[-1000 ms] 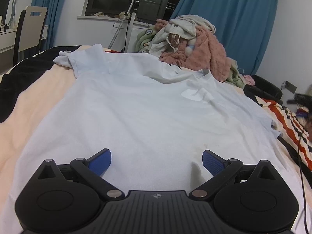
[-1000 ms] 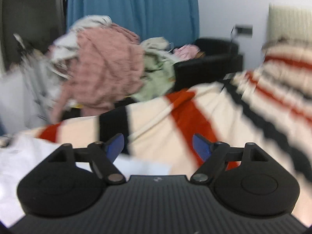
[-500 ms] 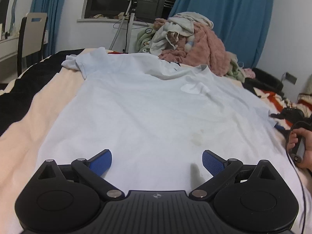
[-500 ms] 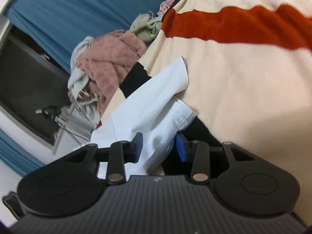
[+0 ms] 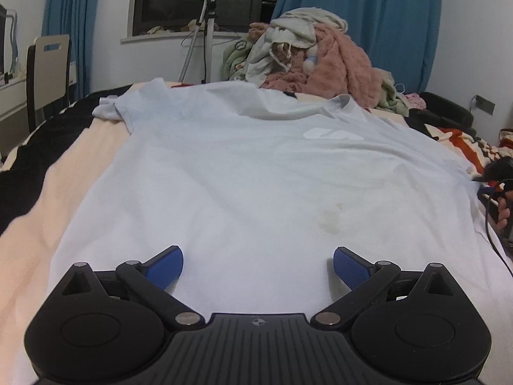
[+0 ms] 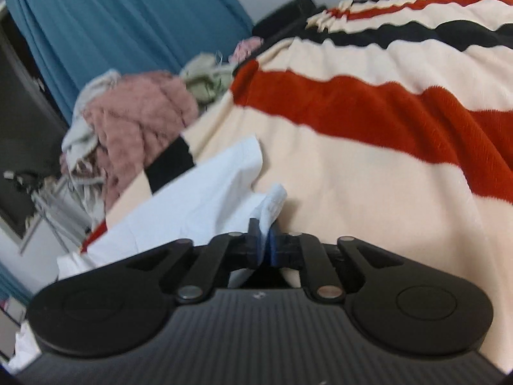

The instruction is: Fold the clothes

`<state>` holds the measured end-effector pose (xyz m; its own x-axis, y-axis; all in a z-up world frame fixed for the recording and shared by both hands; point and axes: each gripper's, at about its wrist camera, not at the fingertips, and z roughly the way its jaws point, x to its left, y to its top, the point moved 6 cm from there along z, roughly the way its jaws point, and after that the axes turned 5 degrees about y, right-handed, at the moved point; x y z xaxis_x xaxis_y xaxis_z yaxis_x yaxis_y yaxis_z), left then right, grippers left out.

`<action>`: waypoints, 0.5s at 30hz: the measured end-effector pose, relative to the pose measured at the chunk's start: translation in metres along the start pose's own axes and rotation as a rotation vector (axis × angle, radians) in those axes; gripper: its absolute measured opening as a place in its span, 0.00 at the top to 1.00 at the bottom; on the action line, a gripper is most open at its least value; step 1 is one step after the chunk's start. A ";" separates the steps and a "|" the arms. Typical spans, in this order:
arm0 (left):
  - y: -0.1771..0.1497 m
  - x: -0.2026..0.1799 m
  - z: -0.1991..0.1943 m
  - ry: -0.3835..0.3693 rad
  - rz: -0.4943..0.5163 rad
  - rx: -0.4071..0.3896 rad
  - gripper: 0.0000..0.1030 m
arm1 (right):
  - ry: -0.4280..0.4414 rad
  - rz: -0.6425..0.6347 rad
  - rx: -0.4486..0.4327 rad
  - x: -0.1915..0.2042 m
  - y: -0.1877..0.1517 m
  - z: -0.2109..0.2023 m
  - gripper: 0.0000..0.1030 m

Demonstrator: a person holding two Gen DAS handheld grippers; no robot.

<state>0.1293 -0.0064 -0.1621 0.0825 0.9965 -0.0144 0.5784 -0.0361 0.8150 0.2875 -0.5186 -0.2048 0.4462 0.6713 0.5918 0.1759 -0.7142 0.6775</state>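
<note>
A pale blue T-shirt (image 5: pixel 256 173) lies spread flat on the bed, collar at the far end, a white logo on the chest and a faint stain near the middle. My left gripper (image 5: pixel 258 261) is open and empty, low over the shirt's near hem. My right gripper (image 6: pixel 263 243) is shut on the edge of the shirt's right sleeve (image 6: pixel 221 189), which bunches up between the blue pads. The right gripper also shows at the far right of the left wrist view (image 5: pixel 500 176), beside the shirt's right edge.
The bed has a striped blanket (image 6: pixel 368 134) in cream, red and black. A pile of clothes (image 5: pixel 320 61) with a pink fleece sits at the far end. A chair (image 5: pixel 48 70) and a stand (image 5: pixel 205 32) stand beyond the bed, before blue curtains.
My right gripper swung down to the shirt's right sleeve and closed on its edge. My left gripper stayed open over the near hem, shifting slightly.
</note>
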 end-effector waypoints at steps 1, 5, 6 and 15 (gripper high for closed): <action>0.001 0.000 -0.004 -0.005 0.004 -0.014 0.02 | 0.003 -0.039 0.008 0.006 0.000 -0.008 0.48; 0.006 0.002 -0.022 -0.004 0.022 -0.066 0.02 | 0.012 -0.228 -0.056 0.034 -0.001 -0.069 0.19; 0.007 0.003 -0.027 -0.005 0.026 -0.080 0.02 | 0.025 -0.242 -0.058 0.041 -0.002 -0.085 0.19; 0.019 0.012 -0.095 -0.006 0.009 -0.181 0.02 | 0.227 -0.372 -0.070 0.119 -0.056 -0.246 0.18</action>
<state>0.0637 0.0120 -0.0920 0.0921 0.9957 -0.0101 0.4223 -0.0299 0.9059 0.1148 -0.3498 -0.0645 0.1582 0.9123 0.3778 0.2248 -0.4059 0.8858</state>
